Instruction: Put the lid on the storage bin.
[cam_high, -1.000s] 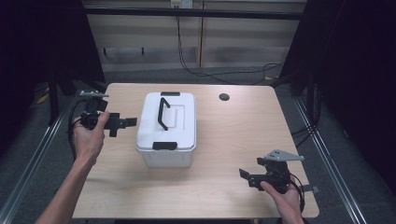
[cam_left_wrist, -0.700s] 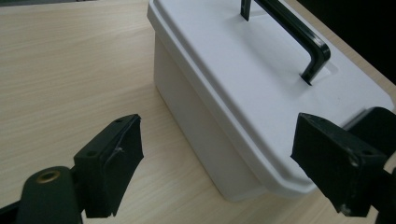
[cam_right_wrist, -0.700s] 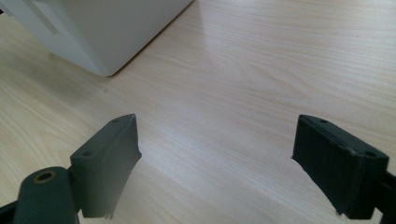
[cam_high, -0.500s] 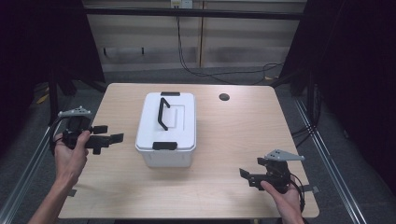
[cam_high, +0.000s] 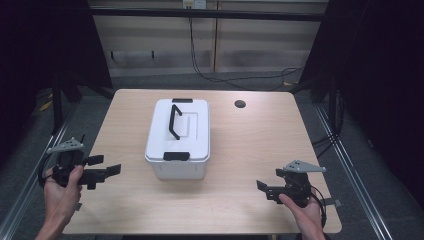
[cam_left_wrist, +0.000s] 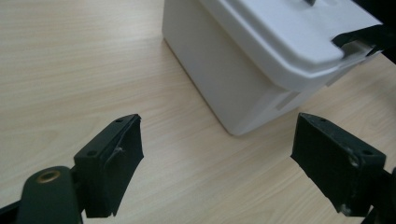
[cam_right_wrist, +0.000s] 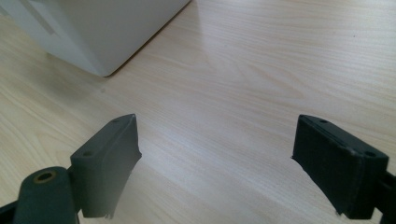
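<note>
White lidded box (cam_high: 178, 137), black handle, latches shut; left gripper (cam_high: 106, 166), right gripper (cam_high: 262, 189) spread wide.

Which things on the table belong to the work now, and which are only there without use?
Part of the work:
- white lidded box with black handle and black latches
- left gripper, open, apart from the box
- right gripper, open, apart from the box

Only there:
- dark round hole in the table
- cables on the floor behind

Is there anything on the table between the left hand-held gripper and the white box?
Nothing: bare wood lies between the left hand-held gripper and the white box, as the high view and left gripper view show.
</note>
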